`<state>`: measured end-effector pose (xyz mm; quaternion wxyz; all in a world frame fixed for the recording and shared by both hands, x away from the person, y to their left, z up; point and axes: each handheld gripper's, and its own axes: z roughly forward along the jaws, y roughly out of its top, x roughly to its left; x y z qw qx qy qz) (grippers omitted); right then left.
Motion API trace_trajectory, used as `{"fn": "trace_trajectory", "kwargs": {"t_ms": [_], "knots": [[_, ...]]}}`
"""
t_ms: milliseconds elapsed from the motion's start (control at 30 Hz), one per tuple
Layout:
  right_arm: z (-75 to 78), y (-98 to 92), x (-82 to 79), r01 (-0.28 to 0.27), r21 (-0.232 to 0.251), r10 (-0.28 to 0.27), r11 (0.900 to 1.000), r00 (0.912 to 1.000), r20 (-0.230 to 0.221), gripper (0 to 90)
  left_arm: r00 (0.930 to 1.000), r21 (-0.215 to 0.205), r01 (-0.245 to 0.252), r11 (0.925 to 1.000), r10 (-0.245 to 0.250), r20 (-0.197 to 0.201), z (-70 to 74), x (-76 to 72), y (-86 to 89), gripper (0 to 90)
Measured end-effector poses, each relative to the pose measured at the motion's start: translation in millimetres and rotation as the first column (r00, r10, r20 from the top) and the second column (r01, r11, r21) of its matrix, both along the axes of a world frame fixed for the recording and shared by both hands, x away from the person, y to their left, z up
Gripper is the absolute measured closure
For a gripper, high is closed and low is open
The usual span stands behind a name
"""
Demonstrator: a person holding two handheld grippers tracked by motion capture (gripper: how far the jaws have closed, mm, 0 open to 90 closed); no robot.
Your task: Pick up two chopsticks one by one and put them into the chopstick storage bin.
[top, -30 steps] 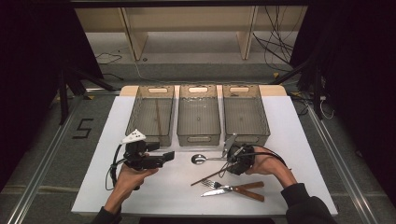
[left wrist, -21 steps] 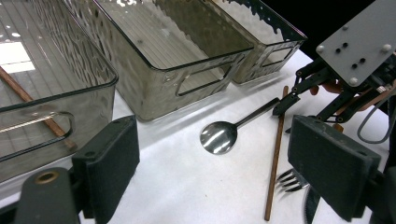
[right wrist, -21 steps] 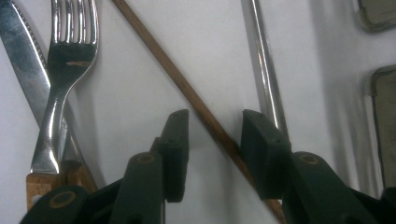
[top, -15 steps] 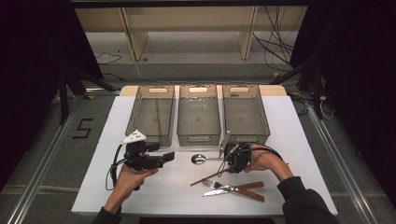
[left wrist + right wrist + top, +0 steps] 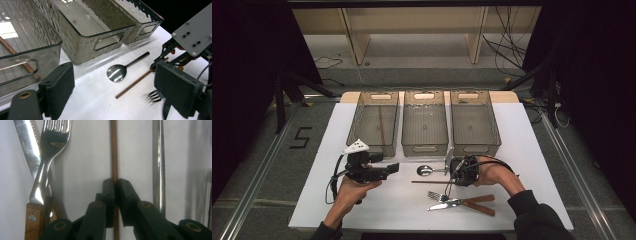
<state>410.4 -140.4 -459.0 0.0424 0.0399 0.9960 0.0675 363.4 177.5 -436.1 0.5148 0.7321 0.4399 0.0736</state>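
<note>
A thin brown chopstick (image 5: 114, 150) lies on the white table (image 5: 532, 165), and my right gripper (image 5: 115, 181) is shut on it; its jaws have just been closing with the stick between them. In the high view that gripper (image 5: 451, 182) points left and down over the chopstick (image 5: 429, 182). Beside it lie a steel spoon (image 5: 426, 170), a wood-handled fork (image 5: 439, 196) and a knife (image 5: 462, 202). My left gripper (image 5: 394, 167) hovers open at the left, aimed toward the spoon (image 5: 117, 73) with nothing between its pads.
Three smoky clear bins stand in a row behind the cutlery: left (image 5: 373, 95), middle (image 5: 424, 148), right (image 5: 475, 148). Another brown chopstick (image 5: 15, 53) lies in the left bin. The table's front edge runs just below both forearms.
The right gripper edged slightly left over the chopstick and its jaws narrowed onto it. The left gripper stayed where it was.
</note>
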Motion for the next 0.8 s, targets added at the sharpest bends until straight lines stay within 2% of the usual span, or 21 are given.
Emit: {"fn": "trace_trajectory", "kwargs": {"t_ms": [100,200,300,400,500,600,633,667,700,733,800], "knots": [[-0.2,0.0,-0.2,-0.036,-0.004,0.036,0.999,0.9991,0.024,84.9,1.0,0.0,0.0,1.0,0.0,-0.001,-0.1,0.2,0.2,16.5],[0.2,-0.1,-2.1,-0.032,-0.005,0.032,0.999,0.9992,0.026,85.2,1.0,0.0,-0.001,1.0,0.001,-0.001,0.4,0.0,0.5,16.5],[3.5,-1.3,-3.8,-0.037,0.016,0.036,0.999,0.9989,0.031,85.3,1.0,-0.004,-0.006,1.0,0.006,0.002,1.2,-0.2,0.7,16.4],[11.8,-3.7,-6.0,-0.035,0.061,0.031,0.998,0.9981,0.054,85.4,1.0,-0.004,-0.009,1.0,0.009,0.001,1.7,-0.5,0.6,16.4],[24.4,-7.5,-9.6,0.009,0.134,-0.019,0.991,0.9971,0.073,85.5,1.0,-0.006,-0.007,1.0,0.007,0.002,3.1,-0.9,0.4,16.5],[38.2,-11.9,-13.8,0.067,0.231,-0.091,0.971,0.9915,0.093,85.5,1.0,-0.015,-0.003,0.9999,0.003,0.001,4.0,-1.1,-0.7,16.5],[41.3,-13.1,-14.2,0.082,0.26,-0.11,0.962,0.9893,0.095,85.5,1.0,-0.018,0.0,0.9998,0.0,-0.002,3.9,-1.3,-1.5,16.5],[44.8,-14.3,-14.4,0.111,0.297,-0.144,0.949,0.9853,0.092,85.5,1.0,-0.022,0.002,0.9998,-0.002,-0.005,3.8,-1.3,-2.4,16.5],[47.6,-15.2,-14.7,0.147,0.33,-0.185,0.933,0.9789,0.087,85.5,1.0,-0.019,0.008,0.9998,-0.009,-0.005,3.8,-1.1,-3.1,16.5],[49.7,-15.9,-15.1,0.184,0.365,-0.226,0.912,0.9711,0.076,85.5,0.9999,-0.026,0.007,0.9996,-0.008,-0.007,3.8,-1.4,-5.1,16.6],[53.0,-17.4,-16.4,0.242,0.435,-0.29,0.867,0.9557,0.047,85.5,0.9998,-0.031,0.015,0.9994,-0.016,-0.01,4.6,-1.5,-8.5,16.6]]}}
